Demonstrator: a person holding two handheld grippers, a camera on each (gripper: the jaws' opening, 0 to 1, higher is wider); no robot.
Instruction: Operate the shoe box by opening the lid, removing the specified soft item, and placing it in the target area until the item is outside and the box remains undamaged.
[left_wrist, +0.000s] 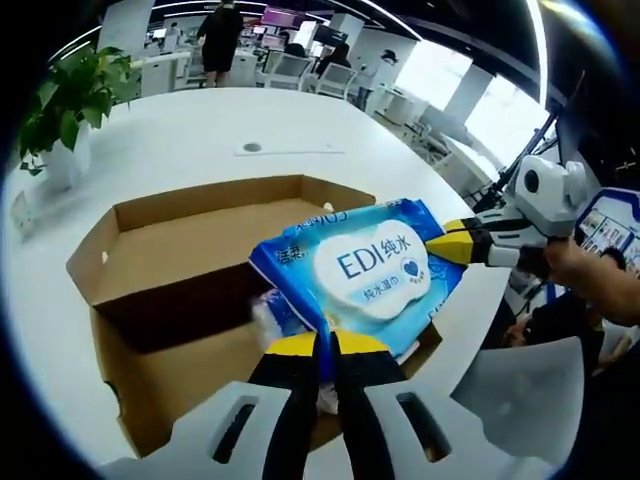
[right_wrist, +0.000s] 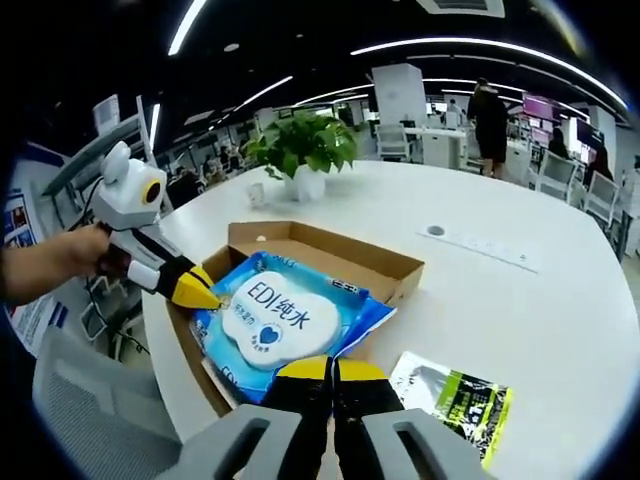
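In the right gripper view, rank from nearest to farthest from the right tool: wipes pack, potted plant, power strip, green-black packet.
1. Wipes pack, pinched in the right tool.
2. Green-black packet, just right on the table.
3. Power strip, farther right.
4. Potted plant, far edge.

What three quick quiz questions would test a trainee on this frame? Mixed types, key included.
1. True or false: both tongs, left and right, grip the blue wipes pack.
2. Multiple choice: the cardboard box is A) lidded shut, B) open-topped, C) crushed flat.
3. Short answer: in the right gripper view, what lies on the white table beside the box, right of the tongs?

Key: 1 true; 2 B; 3 a green-and-black packet.
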